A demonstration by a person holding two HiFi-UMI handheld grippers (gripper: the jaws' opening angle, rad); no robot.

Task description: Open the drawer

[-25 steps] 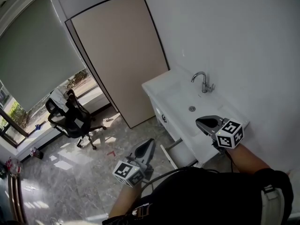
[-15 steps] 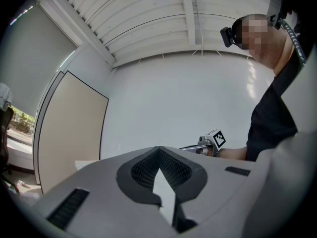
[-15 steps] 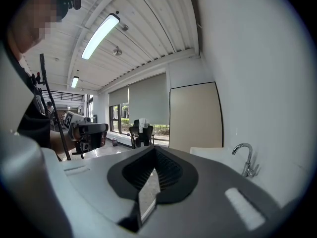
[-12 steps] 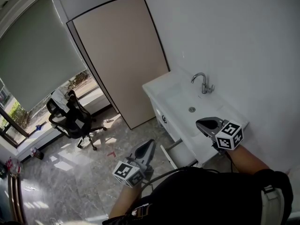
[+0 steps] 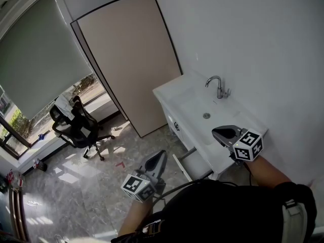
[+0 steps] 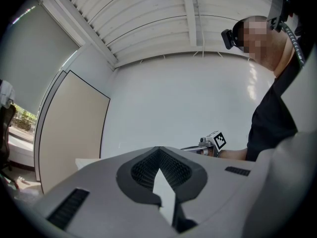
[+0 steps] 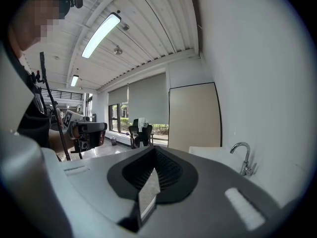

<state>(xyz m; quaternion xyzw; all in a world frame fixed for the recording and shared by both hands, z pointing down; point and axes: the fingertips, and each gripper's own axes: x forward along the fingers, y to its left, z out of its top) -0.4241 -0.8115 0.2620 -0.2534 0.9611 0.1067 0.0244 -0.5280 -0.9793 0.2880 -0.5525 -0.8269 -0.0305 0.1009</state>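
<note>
2 grippers are in view, and neither is at the work yet. At far left a lowered window blind (image 5: 35, 59) and an office chair (image 5: 76, 128) stand well apart from the task; next comes a tall beige panel (image 5: 131, 59), set against the wall just beside the white vanity cabinet (image 5: 167, 91).

The left gripper (image 5: 161, 156) hangs low over the marble floor (image 5: 76, 186), short of the cabinet; its own view shows the jaws closed together with nothing between them. We judge this a parked posture, held clear so the drawer has room to travel outward.

The drawer (image 5: 171, 119) sits in the cabinet's front face, below the counter, marked by 1 dark pull (image 5: 176, 127); it looks closed, though the steep angle leaves little of it visible. Above it lie the basin and the faucet (image 5: 218, 87).

The right gripper (image 5: 216, 132) is held over the near end of the counter, pointing toward the basin; its jaws are also pressed together and empty. It is the nearer tool, so we expect it to make the pull; it must first drop to the front face and part its jaws.
</note>
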